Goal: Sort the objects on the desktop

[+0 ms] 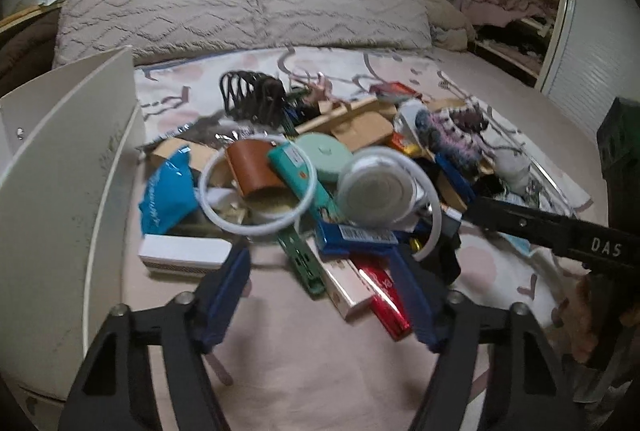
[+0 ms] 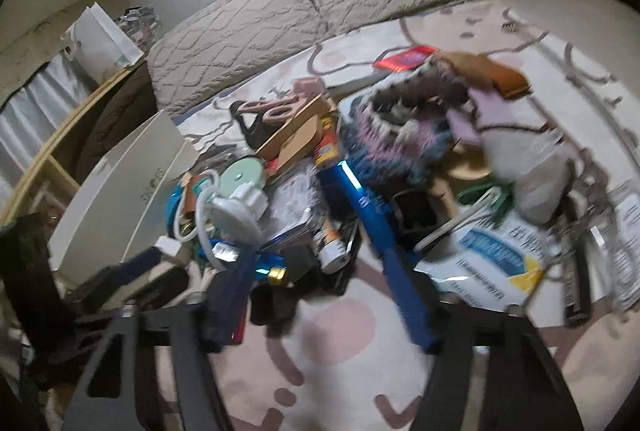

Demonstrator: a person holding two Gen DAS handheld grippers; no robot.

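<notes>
Both grippers spread, empty: left gripper (image 1: 320, 271) and right gripper (image 2: 320, 263) over the pile (image 1: 320, 171). Picking stage, probably; blur hides the target. Next: single out one top item, perhaps the white ring (image 1: 256, 187).

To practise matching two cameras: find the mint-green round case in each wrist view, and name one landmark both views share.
Left wrist view: mint-green round case, centre of the pile, behind the teal box.
Right wrist view: same case, left of centre, above the white ring light.
Shared landmark: the white board at the pile's left.
</notes>
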